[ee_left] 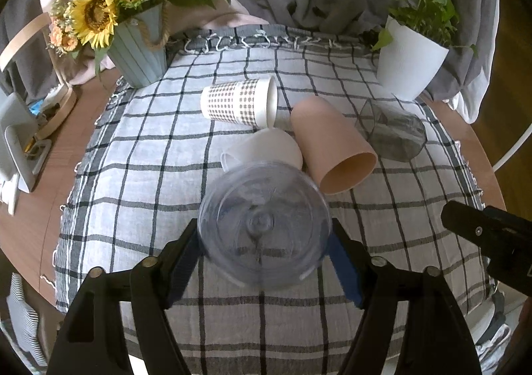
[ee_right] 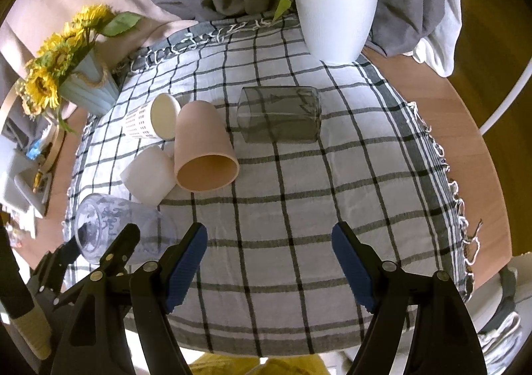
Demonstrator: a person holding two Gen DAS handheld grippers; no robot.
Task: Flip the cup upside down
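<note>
The left gripper [ee_left: 264,242] grips a clear plastic cup [ee_left: 264,223] between its blue pads, base toward the camera, so its mouth is hidden; from the right wrist view the cup [ee_right: 116,228] lies tilted above the checked tablecloth [ee_right: 299,208], partly blocked by the left gripper's black finger. The right gripper [ee_right: 269,255] hangs open and empty, fingers spread wide. Beyond it, a pink cup [ee_right: 204,155] lies on its side with its mouth facing the camera, touching a white cup [ee_right: 149,173]; a gingham paper cup [ee_right: 149,120] and a smoky grey glass [ee_right: 279,113] also lie on their sides. A sunflower pot [ee_left: 139,52] and white plant pot [ee_right: 335,22] stand at the far edge.
</note>
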